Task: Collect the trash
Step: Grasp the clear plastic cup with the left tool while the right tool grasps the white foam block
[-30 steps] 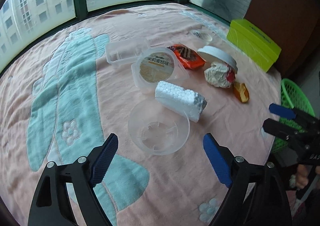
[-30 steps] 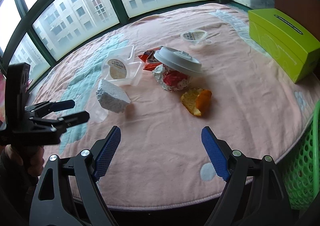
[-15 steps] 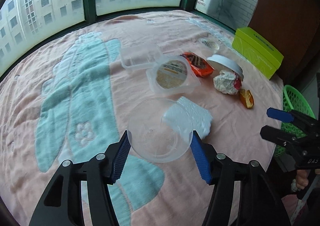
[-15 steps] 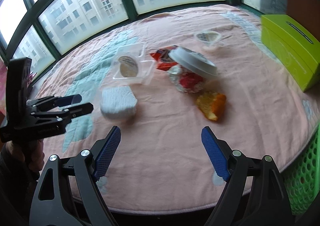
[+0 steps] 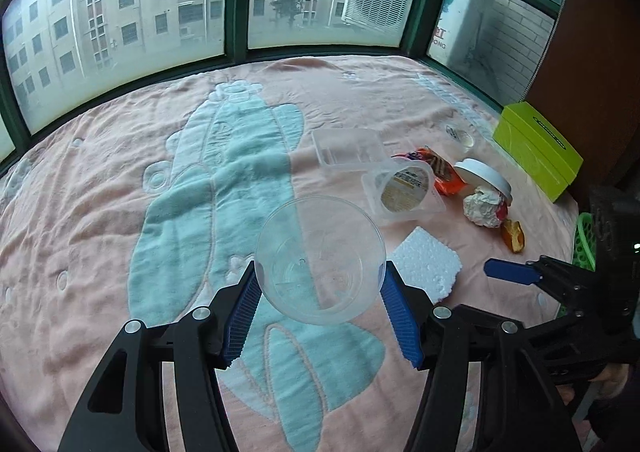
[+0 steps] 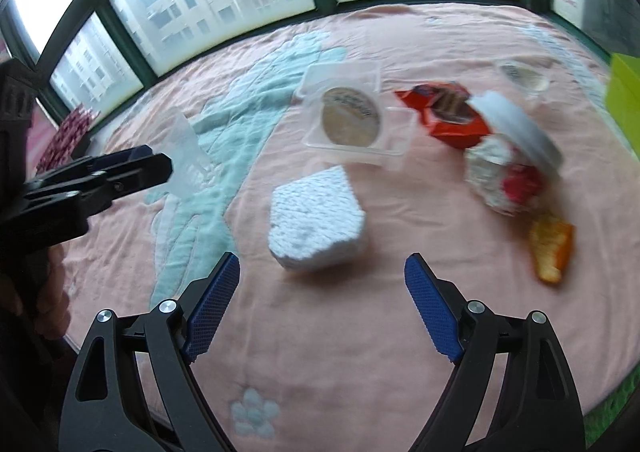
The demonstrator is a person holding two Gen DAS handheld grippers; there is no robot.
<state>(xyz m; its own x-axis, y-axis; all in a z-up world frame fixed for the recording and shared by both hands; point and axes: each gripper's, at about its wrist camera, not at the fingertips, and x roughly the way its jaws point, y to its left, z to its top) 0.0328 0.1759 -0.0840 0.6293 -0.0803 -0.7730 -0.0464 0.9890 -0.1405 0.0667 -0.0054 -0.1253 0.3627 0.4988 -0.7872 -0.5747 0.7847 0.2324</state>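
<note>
Two tools in view. Left tool (image 5: 320, 308): blue pads pressed against both sides of a clear plastic bowl (image 5: 320, 260), which it grips, mouth facing the camera, raised off the blanket; in the right wrist view the same bowl (image 6: 186, 155) shows as a translucent shape at the tip of the left tool (image 6: 160, 167). Right tool (image 6: 320, 292): fingers spread wide, nothing between them, hovering just short of a white foam block (image 6: 316, 219).

Surface: pink blanket (image 5: 100, 211) with a pale teal pattern, bounded by green-framed windows.

Trash lying on the blanket, listed from the left wrist view:
- white foam block (image 5: 426, 266), just right of the held bowl;
- clear square container with a round tan label (image 5: 404, 187), beyond the foam;
- clear lid or tray (image 5: 348, 147), touching the container's far side;
- orange-red snack wrapper (image 5: 438, 167), right of the container;
- white round lid (image 5: 482, 175), propped on a crumpled white-and-red wrapper (image 5: 484, 205);
- orange peel (image 5: 514, 236), just beside the crumpled wrapper;
- small clear cup (image 5: 460, 133), farther back, apart from the rest.

Other: lime-green box (image 5: 536, 149) at the right edge of the blanket; green mesh basket (image 5: 584, 240) off the edge, partly hidden behind the right tool (image 5: 508, 272). The right wrist view is motion-blurred.
</note>
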